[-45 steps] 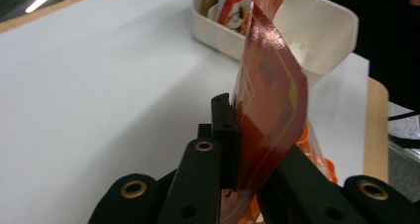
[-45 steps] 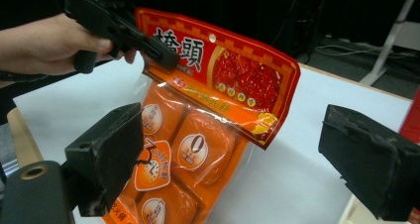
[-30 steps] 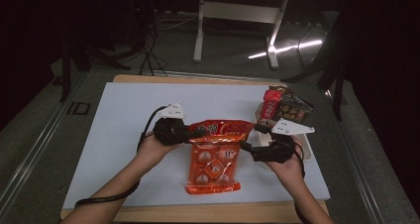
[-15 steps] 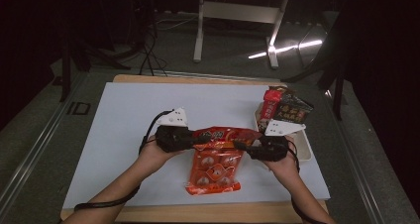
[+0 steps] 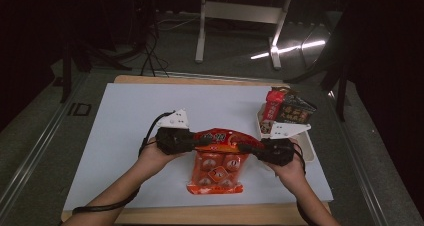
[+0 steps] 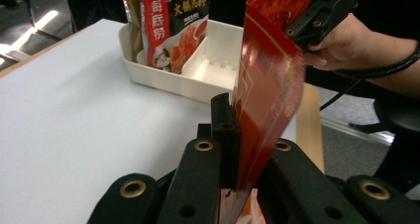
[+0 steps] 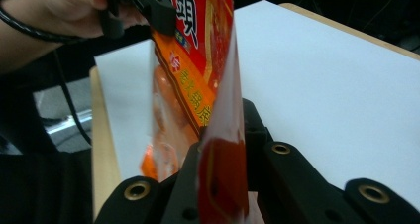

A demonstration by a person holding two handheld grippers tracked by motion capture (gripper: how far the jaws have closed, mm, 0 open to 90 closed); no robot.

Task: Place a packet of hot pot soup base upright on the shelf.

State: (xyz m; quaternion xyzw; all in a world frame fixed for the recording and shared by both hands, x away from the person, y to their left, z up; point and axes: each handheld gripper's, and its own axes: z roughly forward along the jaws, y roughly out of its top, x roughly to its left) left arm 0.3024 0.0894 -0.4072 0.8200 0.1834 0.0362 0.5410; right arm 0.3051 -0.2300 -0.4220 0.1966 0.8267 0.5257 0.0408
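Note:
An orange-red snack bag [image 5: 216,166] lies on the white mat with its top edge raised between my two grippers. My left gripper [image 5: 202,142] is shut on the bag's top left corner. In the left gripper view the bag [image 6: 267,85] stands edge-on between the closed jaws of the left gripper [image 6: 236,135]. My right gripper [image 5: 243,148] is shut on the top right corner; its jaws have just been closing with that corner between them. The right gripper view shows the bag [image 7: 198,85] pinched in the right gripper [image 7: 223,144], with the left gripper [image 7: 158,11] at the far corner.
A white divided tray [image 5: 309,151] sits at the right edge of the mat, close behind my right hand, with upright sauce packets [image 5: 285,111] in it. In the left gripper view the tray [image 6: 168,78] stands beyond the bag. The table's wooden front edge [image 5: 210,213] is just below the bag.
The right gripper, open beside the bag a second ago, has shut on the bag's top right corner. The left gripper has kept its hold on the other corner.

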